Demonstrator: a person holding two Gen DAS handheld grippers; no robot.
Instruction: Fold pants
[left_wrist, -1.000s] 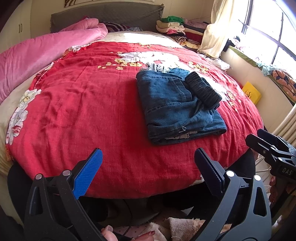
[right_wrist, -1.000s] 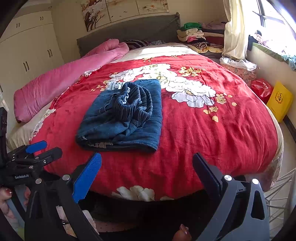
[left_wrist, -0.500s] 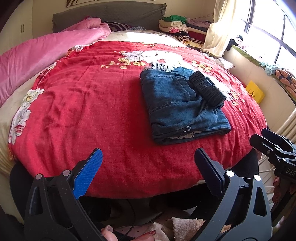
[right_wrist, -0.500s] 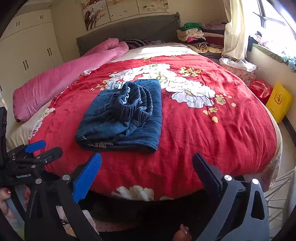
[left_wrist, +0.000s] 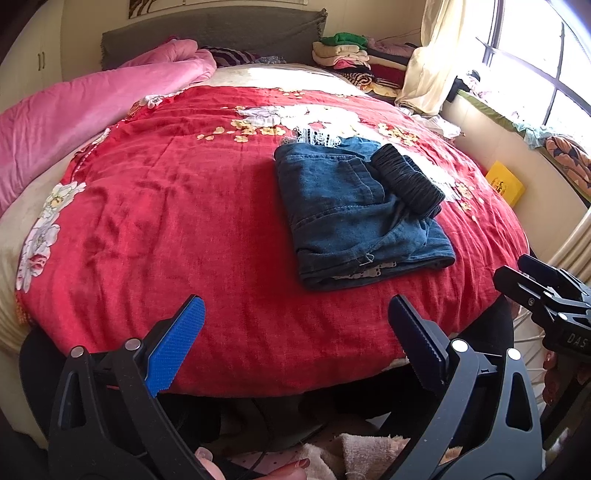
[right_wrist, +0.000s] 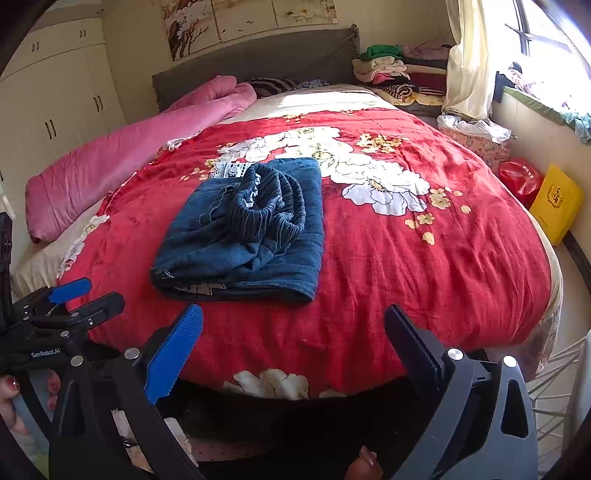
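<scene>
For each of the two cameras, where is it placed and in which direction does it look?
Left wrist: sits on the left tool, held low off the foot of the bed, facing the headboard; folded pants lie ahead to the right; its own open fingers show, with the right tool at the right edge.
Right wrist: sits on the right tool, same direction; pants ahead to the left; its open fingers show, and the left tool at the left edge.
Shared: pants, red blanket, pink quilt.

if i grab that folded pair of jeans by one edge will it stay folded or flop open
Probably flops open: the folded jeans are soft denim in loose layers. The bunched elastic waistband sits unsecured on top and would likely slide. The plush red blanket may drag if pushed.
</scene>
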